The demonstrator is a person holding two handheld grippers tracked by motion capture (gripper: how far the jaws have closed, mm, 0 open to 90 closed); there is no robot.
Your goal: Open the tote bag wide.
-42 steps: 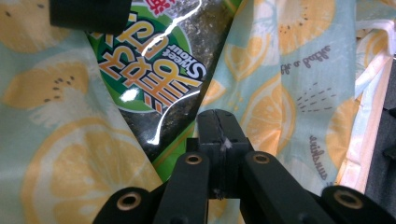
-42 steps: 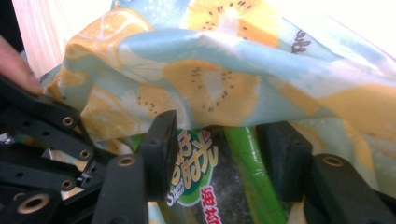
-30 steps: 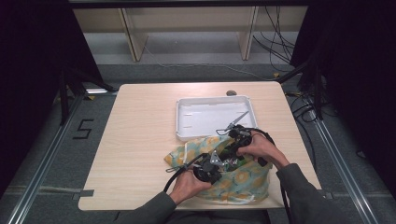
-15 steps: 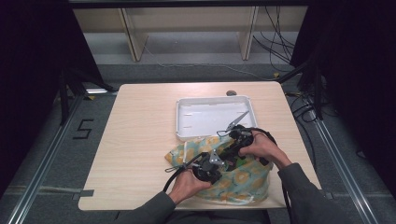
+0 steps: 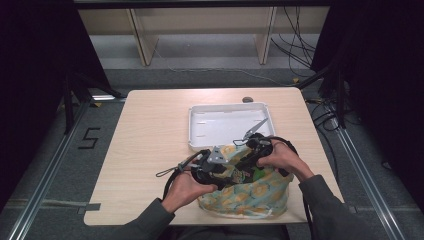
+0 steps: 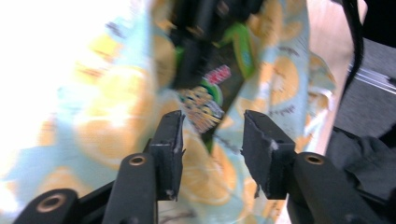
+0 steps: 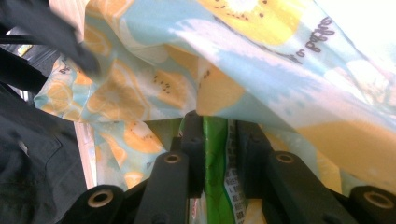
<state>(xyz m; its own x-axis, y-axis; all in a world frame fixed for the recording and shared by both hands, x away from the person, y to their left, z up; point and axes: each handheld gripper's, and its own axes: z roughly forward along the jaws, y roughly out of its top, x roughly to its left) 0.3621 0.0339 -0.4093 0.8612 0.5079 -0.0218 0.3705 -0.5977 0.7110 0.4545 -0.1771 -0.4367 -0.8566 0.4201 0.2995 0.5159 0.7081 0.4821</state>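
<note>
Holding one green packet: right gripper; one fruit-print bag; one tray

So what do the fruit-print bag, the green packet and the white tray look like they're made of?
The fruit-print bag looks like soft matte fabric or thin coated cloth: it folds and drapes loosely. The green packet, clamped between the right gripper's jaws, looks like glossy printed plastic film, going by its sheen and creases. The white tray looks like rigid plastic or enamelled metal with a smooth finish and a raised rim; I can't tell which.
</note>
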